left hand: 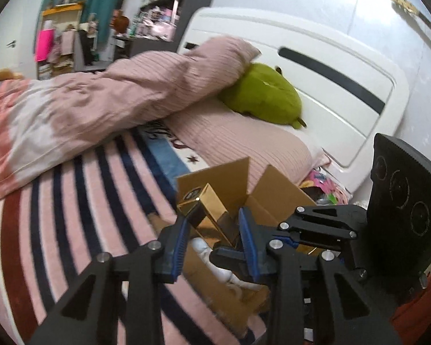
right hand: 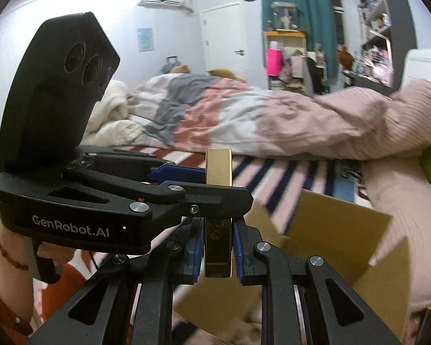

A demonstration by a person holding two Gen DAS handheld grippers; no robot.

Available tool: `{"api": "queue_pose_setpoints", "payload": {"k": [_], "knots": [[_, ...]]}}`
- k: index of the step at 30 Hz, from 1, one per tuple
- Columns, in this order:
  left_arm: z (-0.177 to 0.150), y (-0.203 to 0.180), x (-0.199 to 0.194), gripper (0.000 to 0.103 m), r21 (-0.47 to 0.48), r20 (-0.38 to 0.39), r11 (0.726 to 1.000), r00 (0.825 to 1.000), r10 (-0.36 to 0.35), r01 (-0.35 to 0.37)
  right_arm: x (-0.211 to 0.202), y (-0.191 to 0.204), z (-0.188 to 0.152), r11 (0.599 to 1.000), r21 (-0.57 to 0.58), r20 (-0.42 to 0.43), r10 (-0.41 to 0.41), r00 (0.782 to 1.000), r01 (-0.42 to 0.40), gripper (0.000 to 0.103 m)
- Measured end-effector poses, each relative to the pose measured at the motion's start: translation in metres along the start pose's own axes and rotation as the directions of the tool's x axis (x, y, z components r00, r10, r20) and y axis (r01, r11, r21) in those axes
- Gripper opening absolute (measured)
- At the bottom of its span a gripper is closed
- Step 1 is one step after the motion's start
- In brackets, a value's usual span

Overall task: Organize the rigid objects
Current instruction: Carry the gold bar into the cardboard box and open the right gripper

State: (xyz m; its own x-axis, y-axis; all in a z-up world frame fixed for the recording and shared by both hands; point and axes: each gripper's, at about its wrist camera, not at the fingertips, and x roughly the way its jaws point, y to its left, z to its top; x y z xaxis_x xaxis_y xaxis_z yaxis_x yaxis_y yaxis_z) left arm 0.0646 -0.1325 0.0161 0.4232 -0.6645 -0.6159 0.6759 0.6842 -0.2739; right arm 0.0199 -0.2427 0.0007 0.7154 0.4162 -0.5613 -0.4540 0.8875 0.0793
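Observation:
A long gold box [left hand: 212, 215] with a dark end is held above an open cardboard box [left hand: 275, 198] on the bed. In the left wrist view my left gripper [left hand: 214, 240] has its blue pads on either side of the gold box. My right gripper [left hand: 273, 247] comes in from the right and crosses it. In the right wrist view the gold box [right hand: 218, 169] stands upright between my right gripper's [right hand: 217, 254] blue pads, which press on it. The left gripper [right hand: 204, 184] grips it higher up from the left. White objects [left hand: 215, 261] lie inside the cardboard box.
The bed carries a striped pink and navy blanket [left hand: 80, 201], a pink ribbed duvet [left hand: 146, 86], a pink pillow [left hand: 244, 143] and a green plush toy [left hand: 264, 95]. A white headboard [left hand: 330, 86] stands behind. Shelves and a teal curtain [right hand: 298, 14] are across the room.

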Motion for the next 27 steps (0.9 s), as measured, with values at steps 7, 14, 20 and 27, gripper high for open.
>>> {"api": "queue_pose_setpoints", "payload": {"k": [7, 14, 20, 27], "knots": [[0.005, -0.022, 0.047, 0.031, 0.030, -0.093, 0.999, 0.995, -0.035, 0.038, -0.011, -0.040, -0.021, 0.995, 0.067, -0.059, -0.064, 0.996, 0.068, 0.013], [0.003, -0.031, 0.062, 0.060, 0.063, -0.121, 0.998, 0.993, 0.017, -0.009, -0.014, -0.057, -0.035, 0.990, 0.111, -0.094, -0.079, 0.992, 0.090, 0.016], [0.000, -0.028, 0.044, 0.079, 0.063, -0.074, 0.996, 0.995, 0.073, -0.068, -0.017, -0.060, -0.033, 0.988, 0.113, -0.079, -0.098, 0.992, 0.106, 0.047], [-0.007, -0.017, 0.000, 0.089, 0.012, 0.043, 0.978, 0.977, 0.209, -0.210, -0.027, -0.049, -0.023, 0.990, 0.068, -0.024, -0.121, 0.992, 0.122, 0.082]]}}
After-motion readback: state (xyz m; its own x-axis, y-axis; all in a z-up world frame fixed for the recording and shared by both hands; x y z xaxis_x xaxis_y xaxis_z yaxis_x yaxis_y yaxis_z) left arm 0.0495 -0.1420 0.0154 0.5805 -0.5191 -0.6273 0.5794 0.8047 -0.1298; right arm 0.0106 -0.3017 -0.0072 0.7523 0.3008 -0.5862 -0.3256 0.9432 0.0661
